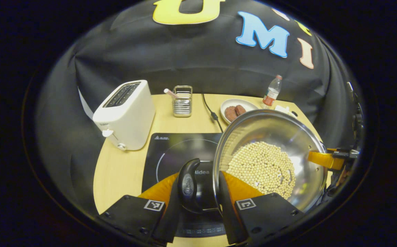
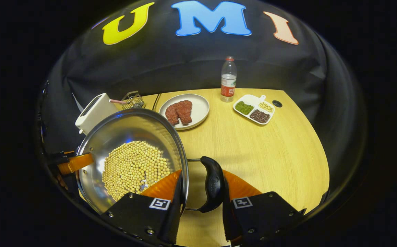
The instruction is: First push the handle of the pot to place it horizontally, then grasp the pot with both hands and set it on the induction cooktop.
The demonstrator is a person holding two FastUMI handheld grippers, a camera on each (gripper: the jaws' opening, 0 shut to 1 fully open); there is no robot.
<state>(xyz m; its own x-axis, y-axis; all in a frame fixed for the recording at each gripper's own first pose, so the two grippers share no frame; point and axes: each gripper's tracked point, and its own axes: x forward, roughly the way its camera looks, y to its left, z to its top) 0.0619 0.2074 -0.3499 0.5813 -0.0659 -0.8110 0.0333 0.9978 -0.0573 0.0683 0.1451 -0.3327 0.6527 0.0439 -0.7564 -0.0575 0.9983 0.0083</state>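
A steel pot (image 1: 287,132) with several pale soybeans (image 1: 262,168) in it hangs between my two grippers. My left gripper (image 1: 198,176) is shut on the pot's black left handle (image 1: 188,187), one finger outside the handle and the other inside the rim. The black induction cooktop (image 1: 178,154) lies just beyond and under that handle, and the pot overlaps its right part. In the right gripper view the pot (image 2: 126,128) is at the left, and my right gripper (image 2: 202,175) is shut on the pot's right handle (image 2: 214,183) the same way. Each view shows the other gripper's orange finger (image 1: 323,159) (image 2: 75,163) at the far rim.
On the wooden table (image 2: 274,154) a white toaster (image 1: 124,115) stands left of the cooktop, with a wire basket (image 1: 182,101) and a black cable (image 1: 210,111) behind it. A plate of meat (image 2: 184,110), a water bottle (image 2: 228,79) and a divided dish of beans (image 2: 254,109) sit at the back.
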